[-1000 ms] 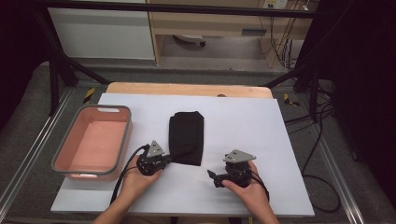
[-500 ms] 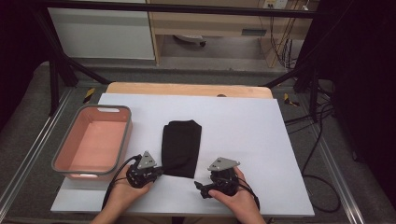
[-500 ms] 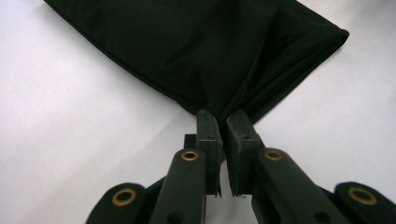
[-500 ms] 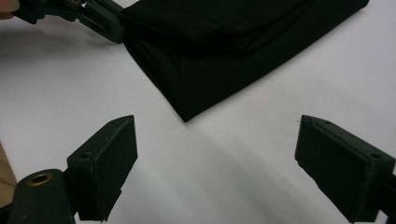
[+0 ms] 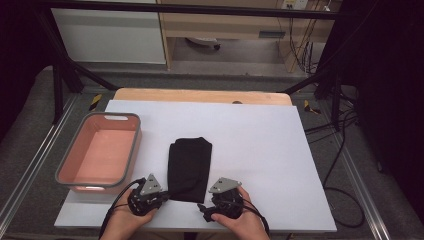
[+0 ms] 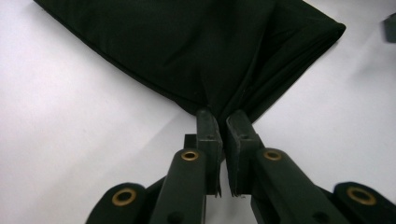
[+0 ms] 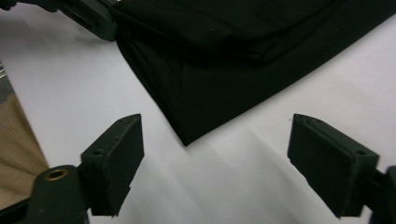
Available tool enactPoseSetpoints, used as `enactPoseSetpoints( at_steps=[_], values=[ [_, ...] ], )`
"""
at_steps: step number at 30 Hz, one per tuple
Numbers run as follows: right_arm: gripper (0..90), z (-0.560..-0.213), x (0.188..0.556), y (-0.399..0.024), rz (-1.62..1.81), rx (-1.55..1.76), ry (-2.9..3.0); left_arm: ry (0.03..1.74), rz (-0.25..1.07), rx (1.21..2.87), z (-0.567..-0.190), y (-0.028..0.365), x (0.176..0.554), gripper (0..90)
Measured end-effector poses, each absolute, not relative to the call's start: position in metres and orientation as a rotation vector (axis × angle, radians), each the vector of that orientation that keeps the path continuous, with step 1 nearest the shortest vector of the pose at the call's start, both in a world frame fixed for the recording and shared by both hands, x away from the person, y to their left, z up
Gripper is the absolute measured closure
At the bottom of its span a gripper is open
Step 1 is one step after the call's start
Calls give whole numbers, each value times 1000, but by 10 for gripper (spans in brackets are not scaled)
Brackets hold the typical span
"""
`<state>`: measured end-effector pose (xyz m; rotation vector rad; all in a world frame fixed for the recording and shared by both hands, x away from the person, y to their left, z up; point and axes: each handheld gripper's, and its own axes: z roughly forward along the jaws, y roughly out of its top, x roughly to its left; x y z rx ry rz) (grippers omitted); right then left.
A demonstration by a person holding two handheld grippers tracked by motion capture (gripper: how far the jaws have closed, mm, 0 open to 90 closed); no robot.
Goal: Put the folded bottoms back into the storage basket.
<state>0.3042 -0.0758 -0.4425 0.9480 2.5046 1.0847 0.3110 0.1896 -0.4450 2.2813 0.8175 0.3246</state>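
Note:
A folded black cloth [image 5: 189,167] lies on the white table top [image 5: 260,145], just left of its middle. My left gripper [image 5: 162,196] is at the cloth's near left corner and is shut on it; in the left gripper view [image 6: 223,116] the fabric [image 6: 196,51] bunches into the closed jaws. My right gripper [image 5: 202,209] stands open near the cloth's near right corner. Its jaws have just been closing a little. In the right gripper view [image 7: 215,122] that corner [image 7: 201,107] lies in the wide gap, untouched.
A pink basin with a grey rim [image 5: 65,167] stands at the left of the table. A wooden strip [image 5: 200,95] runs along the far edge. Cables [image 5: 345,150] hang off the right side. Both hands are close to the table's near edge.
Both hands have moved back toward the near edge. The cloth has slid nearer and slightly left with the left gripper.

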Motion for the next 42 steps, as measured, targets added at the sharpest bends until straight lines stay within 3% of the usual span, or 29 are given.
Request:
enactPoseSetpoints(
  at_steps=[3,6,7,8,11,19,21,32,37,42],
  values=[
    [230,-448,300,-68,1073,929,2520,809,330,2279,-446,193,303,838],
    [257,-451,300,-64,1063,922,2523,822,357,2246,-446,195,297,670],
    [276,-451,300,-63,1063,920,2522,830,361,2234,-446,195,296,670],
    [319,-453,300,-59,1066,910,2525,816,370,2217,-439,193,296,596],
    [375,-456,300,-56,1078,887,2519,798,410,2157,-427,193,294,523],
    [779,-456,304,-60,1126,871,2496,834,448,2100,-423,200,298,467],
    [816,-457,304,-61,1136,870,2489,836,448,2100,-423,200,298,465],
    [835,-450,285,-67,1096,881,2552,837,453,2081,-417,192,310,394],
    [830,-452,278,-69,1086,864,2564,829,506,2053,-398,179,338,347],
    [828,-453,280,-72,1118,867,2575,868,543,2087,-397,166,381,354]
  ],
)
